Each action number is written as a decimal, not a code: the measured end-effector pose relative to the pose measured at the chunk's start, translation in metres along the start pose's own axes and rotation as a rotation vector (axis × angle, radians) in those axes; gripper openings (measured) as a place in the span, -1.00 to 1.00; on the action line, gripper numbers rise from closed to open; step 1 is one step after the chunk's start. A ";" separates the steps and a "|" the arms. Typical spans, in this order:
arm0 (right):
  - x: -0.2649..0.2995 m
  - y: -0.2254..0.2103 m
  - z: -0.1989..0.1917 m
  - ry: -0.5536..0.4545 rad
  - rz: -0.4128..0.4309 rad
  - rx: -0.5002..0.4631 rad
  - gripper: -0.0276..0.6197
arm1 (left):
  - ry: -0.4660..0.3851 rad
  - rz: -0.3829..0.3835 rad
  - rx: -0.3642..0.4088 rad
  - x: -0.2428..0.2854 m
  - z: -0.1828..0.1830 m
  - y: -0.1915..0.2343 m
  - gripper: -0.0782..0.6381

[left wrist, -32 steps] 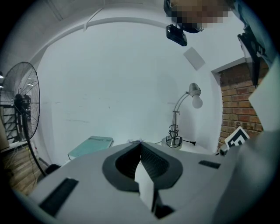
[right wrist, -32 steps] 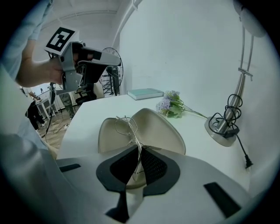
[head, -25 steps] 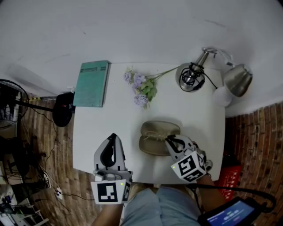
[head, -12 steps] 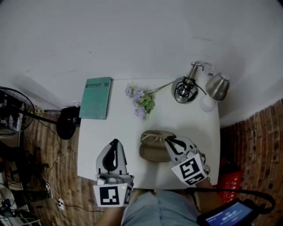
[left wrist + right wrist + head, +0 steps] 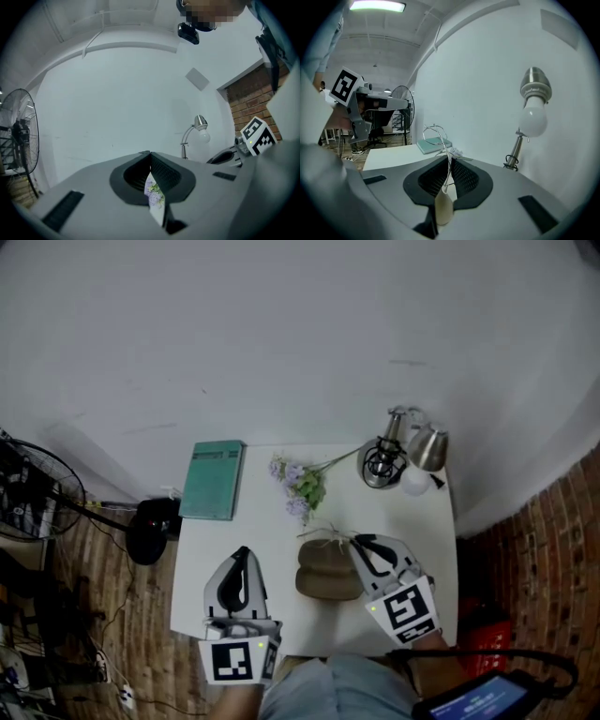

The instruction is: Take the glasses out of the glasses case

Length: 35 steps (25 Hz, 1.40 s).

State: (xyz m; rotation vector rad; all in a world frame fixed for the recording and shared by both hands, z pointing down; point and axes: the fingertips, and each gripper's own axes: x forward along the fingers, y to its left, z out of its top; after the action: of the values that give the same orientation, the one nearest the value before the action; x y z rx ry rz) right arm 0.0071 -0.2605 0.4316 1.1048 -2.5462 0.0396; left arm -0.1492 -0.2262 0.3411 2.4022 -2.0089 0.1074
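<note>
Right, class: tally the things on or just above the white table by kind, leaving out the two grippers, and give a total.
Book: 1
Flower sprig: 1
Desk lamp: 1
Glasses case: 1
Glasses: 1
Total: 5

I stand at a small white table [image 5: 267, 549] set against a plain white wall [image 5: 281, 343] at twelve o'clock. Brick-patterned floor [image 5: 112, 615] shows at nine and three o'clock. A black pedestal fan [image 5: 42, 498] stands at nine o'clock. A silver desk lamp [image 5: 427, 448] sits on the table at one o'clock. A ceiling tube light [image 5: 377, 5] glows overhead.
</note>
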 end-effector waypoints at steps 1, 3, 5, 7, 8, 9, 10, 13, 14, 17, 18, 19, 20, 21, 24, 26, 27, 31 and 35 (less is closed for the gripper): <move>-0.003 -0.002 0.006 -0.015 -0.009 0.007 -0.79 | -0.003 0.002 0.001 -0.001 0.002 0.000 -0.76; -0.007 -0.005 0.018 -0.048 -0.025 0.004 -0.79 | -0.016 0.011 0.001 -0.004 0.009 0.002 -0.76; -0.011 -0.008 0.032 -0.083 -0.037 -0.018 -0.79 | -0.033 0.022 0.002 -0.007 0.015 0.005 -0.76; -0.016 -0.012 0.047 -0.116 -0.053 -0.035 -0.79 | -0.051 0.029 0.005 -0.008 0.022 0.007 -0.76; -0.019 -0.014 0.055 -0.134 -0.062 -0.039 -0.79 | -0.059 0.033 0.005 -0.008 0.025 0.008 -0.76; -0.022 -0.015 0.063 -0.153 -0.071 -0.042 -0.79 | -0.068 0.036 0.006 -0.009 0.028 0.009 -0.76; -0.024 -0.016 0.071 -0.173 -0.079 -0.044 -0.79 | -0.076 0.039 0.006 -0.009 0.031 0.010 -0.76; -0.034 -0.020 0.097 -0.236 -0.102 -0.050 -0.79 | -0.106 0.052 0.003 -0.010 0.043 0.013 -0.76; -0.037 -0.021 0.105 -0.257 -0.110 -0.050 -0.79 | -0.115 0.056 0.001 -0.011 0.048 0.014 -0.76; -0.048 -0.025 0.126 -0.305 -0.131 -0.042 -0.79 | -0.137 0.058 0.001 -0.011 0.060 0.014 -0.76; -0.051 -0.027 0.132 -0.319 -0.137 -0.037 -0.79 | -0.145 0.056 0.006 -0.010 0.064 0.013 -0.76; -0.054 -0.030 0.137 -0.333 -0.143 -0.034 -0.79 | -0.153 0.054 0.011 -0.010 0.068 0.012 -0.76; -0.056 -0.032 0.142 -0.348 -0.149 -0.031 -0.79 | -0.161 0.053 0.015 -0.009 0.071 0.011 -0.76; -0.058 -0.033 0.146 -0.360 -0.155 -0.032 -0.79 | -0.170 0.055 0.017 -0.009 0.075 0.011 -0.76; -0.063 -0.033 0.155 -0.385 -0.171 -0.042 -0.79 | -0.195 0.064 0.021 -0.009 0.084 0.013 -0.76; -0.063 -0.032 0.157 -0.391 -0.174 -0.045 -0.79 | -0.189 0.057 0.018 -0.009 0.083 0.012 -0.76; -0.064 -0.031 0.156 -0.392 -0.174 -0.046 -0.79 | -0.187 0.055 0.016 -0.010 0.082 0.011 -0.76; -0.065 -0.027 0.156 -0.396 -0.171 -0.040 -0.79 | -0.190 0.051 0.013 -0.012 0.083 0.009 -0.76; -0.067 -0.026 0.156 -0.401 -0.180 -0.036 -0.80 | -0.188 0.046 0.014 -0.013 0.082 0.008 -0.76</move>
State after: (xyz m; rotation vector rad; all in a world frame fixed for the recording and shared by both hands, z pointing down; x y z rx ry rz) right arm 0.0178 -0.2579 0.2603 1.4458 -2.7588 -0.3021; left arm -0.1552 -0.2188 0.2583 2.4596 -2.1466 -0.1091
